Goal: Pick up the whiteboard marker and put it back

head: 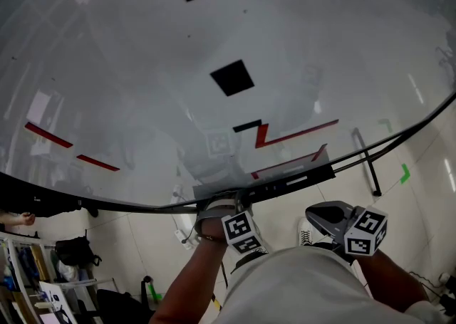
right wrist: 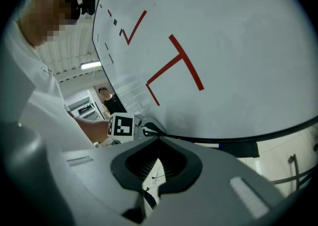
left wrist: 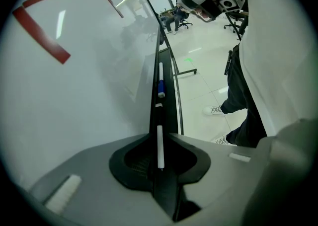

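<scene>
Large glossy white whiteboard [head: 142, 66], red lines and black squares on it; pale tiled floor [head: 424, 198] below. Long narrow black surface [left wrist: 169, 96] runs along board's lower edge. Left gripper [left wrist: 161, 158] low at surface, forearm stretched forward, fingers closed narrow on slim white whiteboard marker [left wrist: 160, 138], barrel lined up lengthwise with surface. Right gripper [right wrist: 158, 163] held back near torso, fingers nearly together, nothing between. Second white marker with blue cap [left wrist: 161, 82] lies further along surface. Judgement: marker in grasp at surface. Lift or release pending; cannot tell which.
</scene>
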A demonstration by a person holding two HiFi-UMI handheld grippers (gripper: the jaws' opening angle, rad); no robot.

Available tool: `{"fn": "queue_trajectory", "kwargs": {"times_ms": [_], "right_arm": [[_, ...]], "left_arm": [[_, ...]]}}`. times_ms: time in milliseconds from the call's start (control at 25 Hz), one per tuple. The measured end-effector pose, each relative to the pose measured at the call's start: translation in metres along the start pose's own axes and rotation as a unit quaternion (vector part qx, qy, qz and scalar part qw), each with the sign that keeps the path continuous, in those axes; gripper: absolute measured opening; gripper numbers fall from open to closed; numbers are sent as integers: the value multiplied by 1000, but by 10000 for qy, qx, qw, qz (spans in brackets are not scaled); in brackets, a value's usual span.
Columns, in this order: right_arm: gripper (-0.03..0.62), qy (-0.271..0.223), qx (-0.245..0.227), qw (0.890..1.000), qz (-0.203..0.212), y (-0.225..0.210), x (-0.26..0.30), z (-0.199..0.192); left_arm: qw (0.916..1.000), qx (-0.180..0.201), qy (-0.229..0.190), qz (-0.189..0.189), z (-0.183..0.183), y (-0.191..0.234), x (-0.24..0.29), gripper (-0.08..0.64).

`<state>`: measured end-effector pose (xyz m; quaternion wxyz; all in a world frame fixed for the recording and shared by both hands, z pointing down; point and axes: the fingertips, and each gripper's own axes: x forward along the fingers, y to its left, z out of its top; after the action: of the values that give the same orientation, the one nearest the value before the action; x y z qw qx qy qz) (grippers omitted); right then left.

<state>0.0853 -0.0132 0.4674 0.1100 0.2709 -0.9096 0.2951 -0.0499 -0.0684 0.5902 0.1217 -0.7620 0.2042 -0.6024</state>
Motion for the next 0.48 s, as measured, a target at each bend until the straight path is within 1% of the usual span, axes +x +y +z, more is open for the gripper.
{"fn": "queue_trajectory", "kwargs": {"times_ms": [280,480], "right_arm": [[2,11,-5,10000,-4,-1,1,0],[2,25,-1,10000,-10,-2,1,0]], "left_arm": [[9999,-49,149,20,-5,-1,4,83],[9998,-112,164,-7,-6,-2,9,77]]}}
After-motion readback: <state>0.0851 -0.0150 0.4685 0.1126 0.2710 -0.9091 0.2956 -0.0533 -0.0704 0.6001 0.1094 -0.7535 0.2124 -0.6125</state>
